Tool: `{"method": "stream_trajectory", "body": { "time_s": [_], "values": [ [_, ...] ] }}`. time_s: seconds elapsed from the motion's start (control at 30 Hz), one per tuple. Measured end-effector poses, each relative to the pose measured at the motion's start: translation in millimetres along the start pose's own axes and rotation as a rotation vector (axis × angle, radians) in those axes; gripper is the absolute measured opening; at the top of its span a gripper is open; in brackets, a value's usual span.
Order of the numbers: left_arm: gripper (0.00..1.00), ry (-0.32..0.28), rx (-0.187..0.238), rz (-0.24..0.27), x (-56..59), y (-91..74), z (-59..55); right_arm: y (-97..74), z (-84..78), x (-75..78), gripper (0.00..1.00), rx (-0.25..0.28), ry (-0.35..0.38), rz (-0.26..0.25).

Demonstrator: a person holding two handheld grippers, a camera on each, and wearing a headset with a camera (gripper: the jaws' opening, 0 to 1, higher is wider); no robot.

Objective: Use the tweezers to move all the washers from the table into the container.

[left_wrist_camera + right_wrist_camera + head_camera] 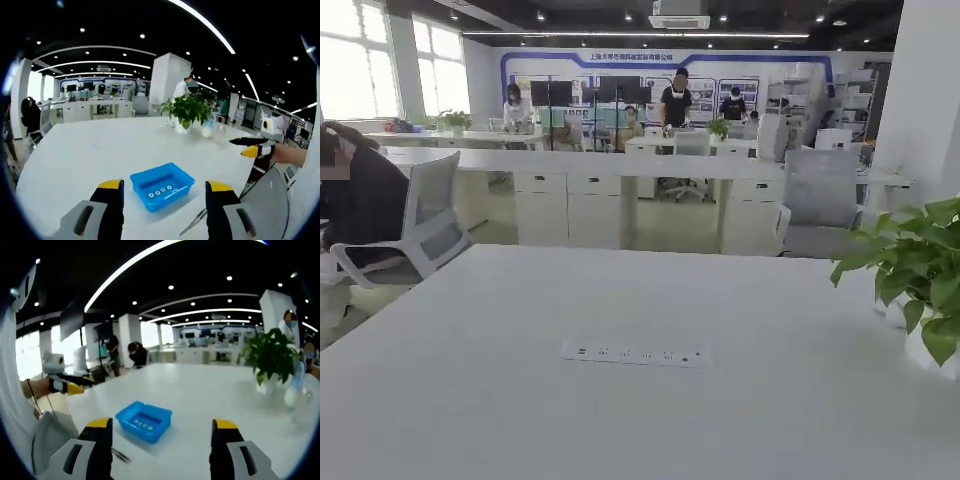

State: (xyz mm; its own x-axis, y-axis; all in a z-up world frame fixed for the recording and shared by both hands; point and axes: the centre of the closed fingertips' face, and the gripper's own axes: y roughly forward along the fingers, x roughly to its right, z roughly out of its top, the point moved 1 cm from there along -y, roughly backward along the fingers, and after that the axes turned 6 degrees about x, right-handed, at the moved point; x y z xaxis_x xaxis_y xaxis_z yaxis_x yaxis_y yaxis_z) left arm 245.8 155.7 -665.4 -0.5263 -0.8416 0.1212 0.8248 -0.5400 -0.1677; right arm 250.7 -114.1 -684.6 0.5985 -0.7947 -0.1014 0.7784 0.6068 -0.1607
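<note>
Left gripper is held released, jaws spread wide, nothing grasped. Right gripper is likewise released and empty. Both are held over the table and aimed at the blue container. Tweezers are seen lying flat on the table just beside the container, on the side nearest the grippers. Four washers are seen in a row inside the container; none can be made out loose on the table. Step in hand is judged to be tweezers pickup. Tweezers should be approached low and in line with their length. Both arms should be clamped mid-shank, so tips are left free and closed by jaw squeeze. Container should not be nudged on descent.
</note>
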Motion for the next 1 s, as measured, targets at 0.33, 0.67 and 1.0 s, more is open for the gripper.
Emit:
{"method": "stream_trajectory", "body": {
  "time_s": [0.33,0.67,1.0],
  "values": [
    [0.93,0.003,0.151,0.149,-9.5,-21.4,21.8,-12.4,8.2,2.7,0.97,0.060,0.033,-0.068],
    [0.99,-0.119,0.190,0.172,-9.6,-29.7,10.9,-8.5,18.5,1.2,0.99,0.077,-0.022,-0.099],
    [0.99,-0.101,0.202,0.180,-12.2,-32.0,16.5,-6.0,19.1,1.6,0.99,0.071,-0.011,-0.104]
  ]
}}
